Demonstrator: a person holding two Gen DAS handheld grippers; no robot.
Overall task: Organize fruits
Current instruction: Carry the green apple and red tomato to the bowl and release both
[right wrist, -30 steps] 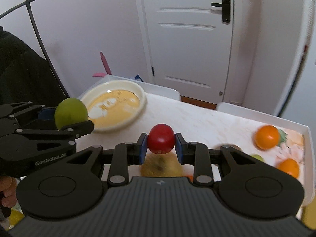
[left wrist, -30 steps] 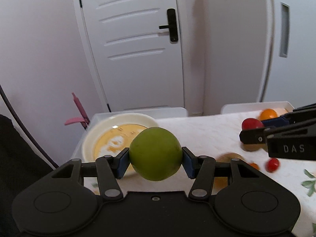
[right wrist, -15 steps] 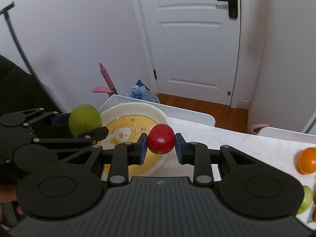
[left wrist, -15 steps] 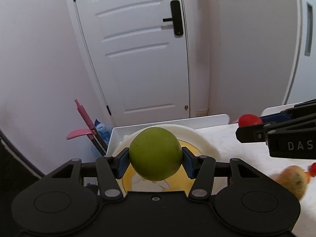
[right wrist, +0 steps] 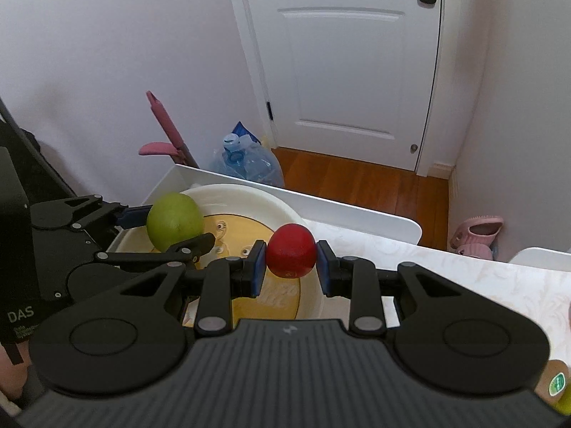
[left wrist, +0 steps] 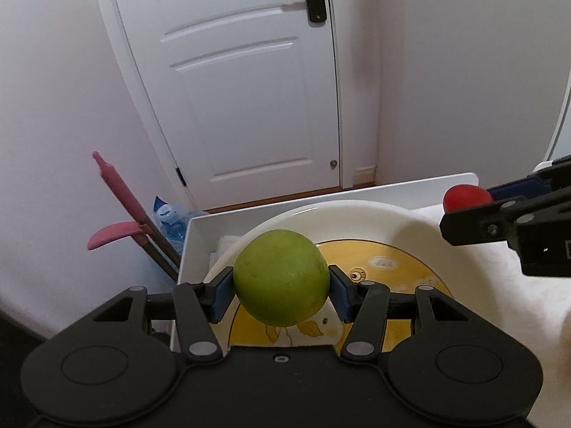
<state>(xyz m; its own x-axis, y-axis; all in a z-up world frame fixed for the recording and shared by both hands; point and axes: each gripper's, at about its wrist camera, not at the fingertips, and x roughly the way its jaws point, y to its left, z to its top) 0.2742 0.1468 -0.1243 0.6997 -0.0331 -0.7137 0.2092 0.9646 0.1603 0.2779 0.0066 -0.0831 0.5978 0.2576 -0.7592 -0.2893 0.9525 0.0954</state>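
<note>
My left gripper is shut on a round green fruit and holds it above the white bowl with a yellow cartoon bottom. My right gripper is shut on a small red fruit and holds it over the bowl's right side. The left gripper with the green fruit shows at the left of the right wrist view. The right gripper's red fruit shows at the right of the left wrist view.
The bowl stands at the table's far left corner, by the white raised table rim. Beyond the edge are a water jug, a pink-handled tool, pink slippers and a white door. A stickered fruit lies at the near right.
Both grippers have moved left and forward with their fruits, from over the table's middle to above the bowl. The oranges and small tomatoes have left the views.
</note>
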